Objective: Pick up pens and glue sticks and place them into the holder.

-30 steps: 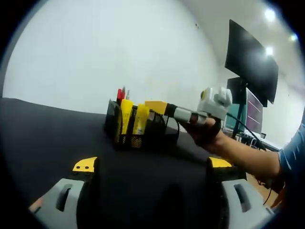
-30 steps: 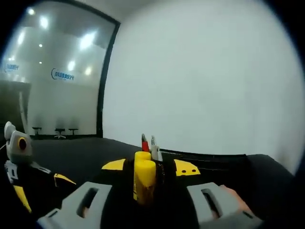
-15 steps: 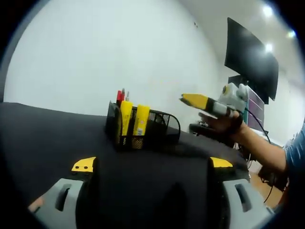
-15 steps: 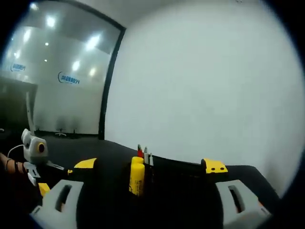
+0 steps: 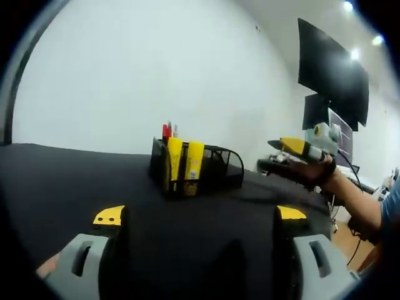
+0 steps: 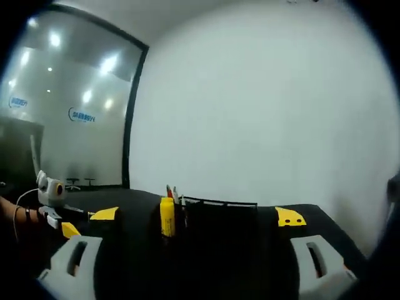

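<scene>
Both hand-held grippers are released with nothing between the jaws. The left hand-held gripper (image 5: pixel 200 215) points across the black table (image 5: pixel 62 181), and the black mesh holder (image 5: pixel 197 172) sits around 12 o'clock from it, well apart. Two yellow glue sticks (image 5: pixel 184 164) stand upright in its front compartment, with a red pen (image 5: pixel 166 130) and a pale one poking up behind them.

The right hand-held gripper (image 6: pixel 195 219) looks at the same holder (image 6: pixel 219 209) side-on at about 12 o'clock; from there one glue stick (image 6: pixel 167 217) shows at the near end, pens just behind.

I can't spot any loose pens or glue sticks on the table, so it looks about done. If any are left: they're light, stiff, smooth plastic and likely to roll, so I'd pinch mid-barrel, across the width.
</scene>
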Demonstrator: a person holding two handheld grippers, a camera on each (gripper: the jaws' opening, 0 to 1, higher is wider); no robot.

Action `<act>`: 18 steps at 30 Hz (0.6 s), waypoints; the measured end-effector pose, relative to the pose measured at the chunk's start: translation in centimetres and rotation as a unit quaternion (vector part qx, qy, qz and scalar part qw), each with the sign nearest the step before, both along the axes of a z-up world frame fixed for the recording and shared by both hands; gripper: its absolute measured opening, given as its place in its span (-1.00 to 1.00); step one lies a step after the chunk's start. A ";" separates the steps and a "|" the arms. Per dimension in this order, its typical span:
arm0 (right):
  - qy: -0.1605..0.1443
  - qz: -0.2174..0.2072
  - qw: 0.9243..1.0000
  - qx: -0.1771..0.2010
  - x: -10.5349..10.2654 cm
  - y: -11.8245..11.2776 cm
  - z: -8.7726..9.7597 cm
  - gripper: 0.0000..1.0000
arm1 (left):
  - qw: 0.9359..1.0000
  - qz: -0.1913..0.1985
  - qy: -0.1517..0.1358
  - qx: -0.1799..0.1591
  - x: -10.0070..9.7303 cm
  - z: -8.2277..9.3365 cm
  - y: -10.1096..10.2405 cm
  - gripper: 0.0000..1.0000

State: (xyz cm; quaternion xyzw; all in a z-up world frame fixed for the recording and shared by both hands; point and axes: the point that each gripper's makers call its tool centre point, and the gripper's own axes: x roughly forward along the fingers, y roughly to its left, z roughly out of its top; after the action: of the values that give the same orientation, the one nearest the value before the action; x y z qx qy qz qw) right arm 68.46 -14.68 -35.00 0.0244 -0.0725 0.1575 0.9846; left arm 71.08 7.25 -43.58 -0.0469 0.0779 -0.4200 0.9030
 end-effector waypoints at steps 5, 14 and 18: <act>0.025 0.003 1.000 -0.005 -0.3 -0.4 -3.1 0.85 | 1.000 0.011 -0.019 0.016 -0.3 0.8 1.8 0.92; 0.046 -0.002 0.999 -0.010 -1.0 -1.6 -6.4 0.80 | 0.999 0.019 -0.038 0.017 -0.2 1.1 3.1 0.92; 0.049 -0.008 0.999 -0.006 -1.3 -2.6 -6.9 0.79 | 0.999 0.024 -0.046 0.010 -0.1 1.3 3.6 0.92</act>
State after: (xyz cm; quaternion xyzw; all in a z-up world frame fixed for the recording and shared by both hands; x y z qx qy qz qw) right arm 67.19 -17.25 -41.88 0.0255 -0.0236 0.1482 0.9884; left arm 71.02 10.88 -42.25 -0.0200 0.0397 -0.3994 0.9157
